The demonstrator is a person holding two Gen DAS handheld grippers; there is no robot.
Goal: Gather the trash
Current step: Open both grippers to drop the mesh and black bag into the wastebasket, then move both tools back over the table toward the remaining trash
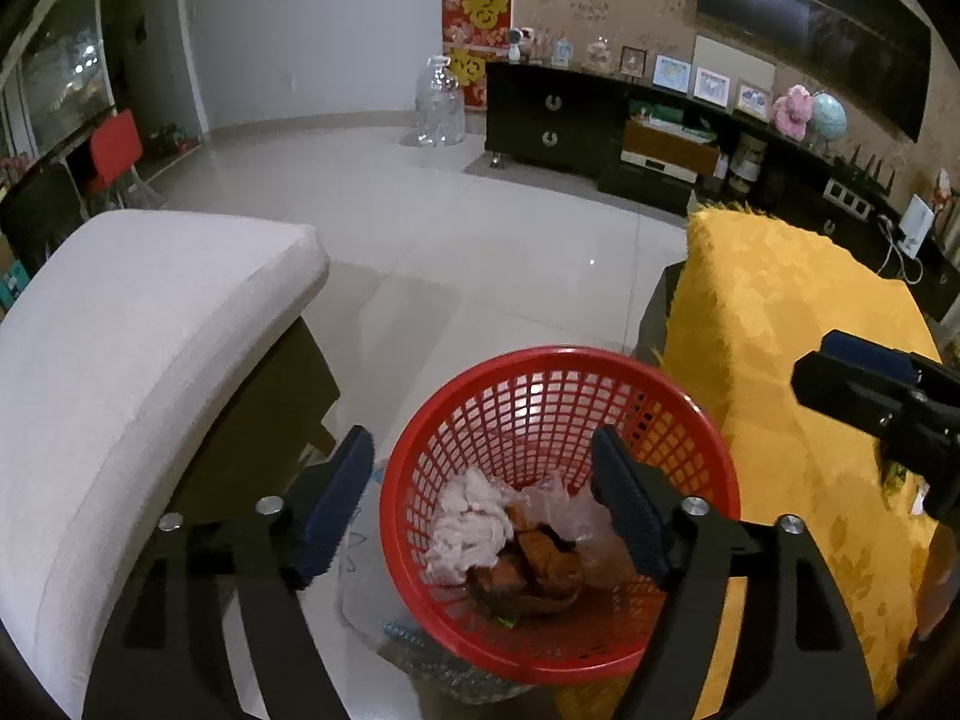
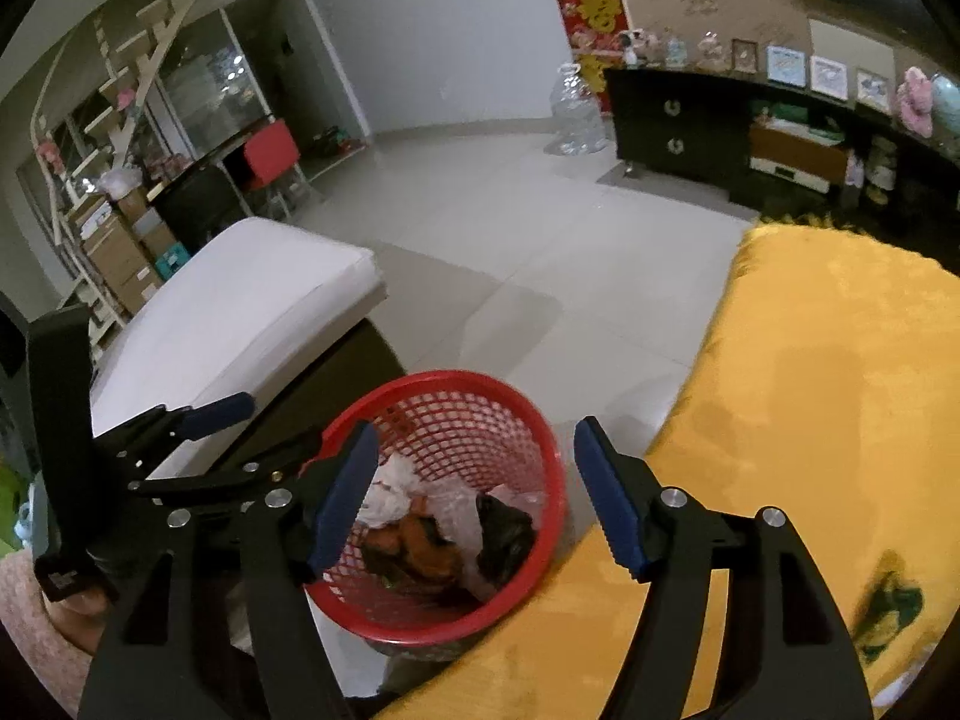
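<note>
We see yellow cloth [image 1: 798, 360] at 3 o'clock, white cushion [image 1: 138, 324] at 9. Red basket [image 1: 558, 360] at 6, trash [image 1: 528, 540] inside. Left gripper [image 1: 480, 510] and right gripper [image 2: 474, 498] both spread wide, empty, above basket.

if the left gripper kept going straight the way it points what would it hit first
Most likely the trash heaped in the red basket: the open left gripper frames the white crumpled tissue and brown scraps there. Depth is unclear, so one finger might clip the rim first.
</note>
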